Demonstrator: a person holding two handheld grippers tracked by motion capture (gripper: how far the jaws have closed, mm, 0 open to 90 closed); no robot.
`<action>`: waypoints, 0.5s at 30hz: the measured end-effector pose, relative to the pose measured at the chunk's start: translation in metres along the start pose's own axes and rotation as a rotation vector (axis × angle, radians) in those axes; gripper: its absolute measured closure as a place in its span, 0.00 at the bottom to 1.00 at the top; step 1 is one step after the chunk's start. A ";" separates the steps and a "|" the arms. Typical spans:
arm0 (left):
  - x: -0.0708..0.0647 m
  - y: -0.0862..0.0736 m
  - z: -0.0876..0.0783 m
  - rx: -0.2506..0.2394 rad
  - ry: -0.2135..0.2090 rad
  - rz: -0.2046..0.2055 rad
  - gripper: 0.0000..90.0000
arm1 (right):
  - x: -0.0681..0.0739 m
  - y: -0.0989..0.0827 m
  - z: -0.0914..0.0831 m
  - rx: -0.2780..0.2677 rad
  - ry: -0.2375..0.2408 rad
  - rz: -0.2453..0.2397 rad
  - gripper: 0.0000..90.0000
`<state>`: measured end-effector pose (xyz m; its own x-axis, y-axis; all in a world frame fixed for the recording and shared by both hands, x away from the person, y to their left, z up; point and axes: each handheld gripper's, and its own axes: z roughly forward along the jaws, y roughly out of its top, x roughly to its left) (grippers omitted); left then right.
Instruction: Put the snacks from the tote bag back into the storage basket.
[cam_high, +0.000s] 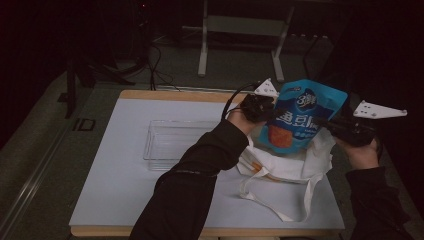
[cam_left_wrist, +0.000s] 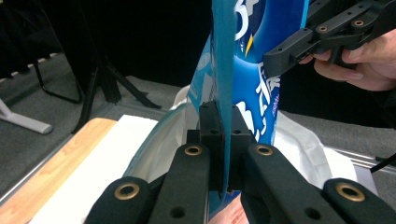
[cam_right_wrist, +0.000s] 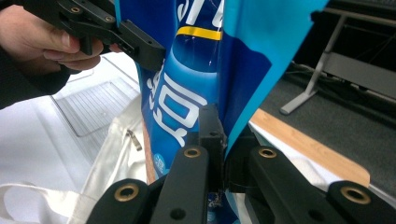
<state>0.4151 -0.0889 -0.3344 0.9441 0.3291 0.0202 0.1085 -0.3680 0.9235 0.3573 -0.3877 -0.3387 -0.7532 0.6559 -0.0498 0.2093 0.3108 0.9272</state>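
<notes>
On the left of the white table (cam_high: 115, 190) sits a clear plastic tray (cam_high: 172, 140), partly hidden by a sleeve. Left gripper (cam_high: 267, 111) and right gripper (cam_high: 325, 121) are both pinched tight on the shiny blue snack bag (cam_high: 300, 120), held up w/ its bottom tucked in the white cloth tote bag (cam_high: 280, 170).

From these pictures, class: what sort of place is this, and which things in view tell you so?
Probably a lab or studio set up for recording demonstrations, not a home. A lone white-topped table stands on grey carpet in a dark room, metal stand legs rise behind it, and a hand-held gripper pinches a blue snack bag.
</notes>
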 end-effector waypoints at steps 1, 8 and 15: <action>0.000 0.002 -0.003 -0.004 -0.001 0.001 1.00 | 0.001 0.003 -0.001 -0.002 0.002 -0.002 0.99; 0.000 0.013 -0.025 -0.023 0.013 0.011 1.00 | 0.010 0.027 -0.001 -0.010 0.011 -0.042 0.99; 0.001 0.018 -0.053 -0.028 0.041 0.024 1.00 | 0.023 0.048 0.006 -0.021 0.035 -0.068 0.99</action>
<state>0.4012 -0.0490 -0.2971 0.9326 0.3562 0.0576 0.0767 -0.3518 0.9329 0.3539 -0.3530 -0.2975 -0.7867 0.6091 -0.1006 0.1440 0.3395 0.9295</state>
